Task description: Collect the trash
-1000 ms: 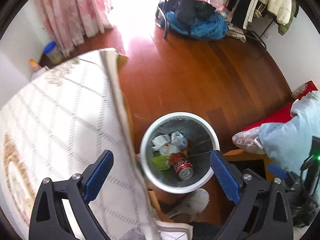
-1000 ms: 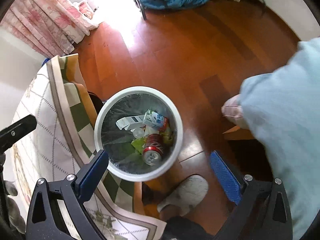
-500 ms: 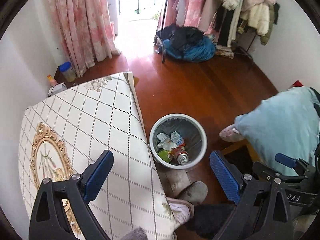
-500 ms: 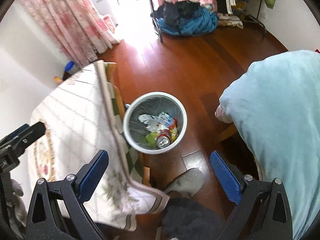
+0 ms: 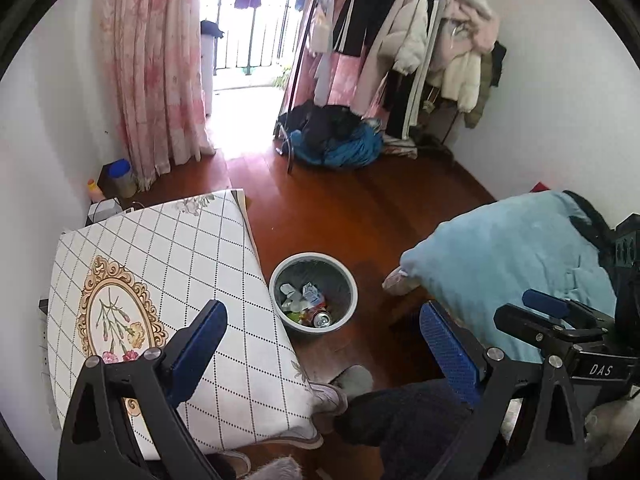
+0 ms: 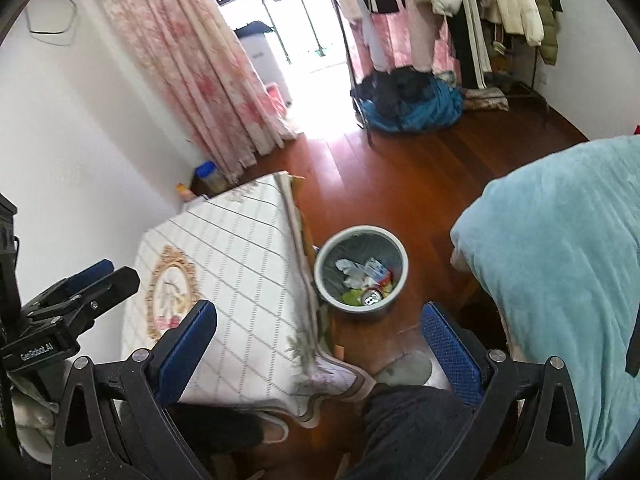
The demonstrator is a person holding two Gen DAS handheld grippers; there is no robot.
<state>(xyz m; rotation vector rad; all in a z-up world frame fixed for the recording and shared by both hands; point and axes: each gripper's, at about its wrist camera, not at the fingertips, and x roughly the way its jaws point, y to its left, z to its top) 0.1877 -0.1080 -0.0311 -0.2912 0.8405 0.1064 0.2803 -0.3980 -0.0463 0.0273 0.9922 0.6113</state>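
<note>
A grey trash bin [image 5: 347, 276] [image 6: 396, 256] with a white rim stands on the wooden floor beside the table. It holds a red soda can [image 5: 321, 318] [image 6: 372, 298], a small carton [image 5: 311, 293] [image 6: 376, 267], crumpled white paper and green scraps. My left gripper [image 5: 320, 344] is open and empty, high above the bin and table edge. My right gripper [image 6: 318, 340] is open and empty, also high above. The right gripper also shows in the left wrist view [image 5: 556, 320], and the left gripper in the right wrist view [image 6: 76, 292].
A table with a white diamond-pattern cloth [image 5: 160, 280] [image 6: 224, 264] stands left of the bin. A light blue blanket [image 5: 512, 256] [image 6: 568, 264] lies at the right. A clothes rack [image 5: 400, 52], a pile of blue clothes [image 5: 340, 144], pink curtains [image 5: 152, 64] and slippered feet [image 5: 352, 380] are in view.
Both grippers have risen and pulled back from just above the bin, so the bin looks much smaller and more of the room and table shows. Both stayed open.
</note>
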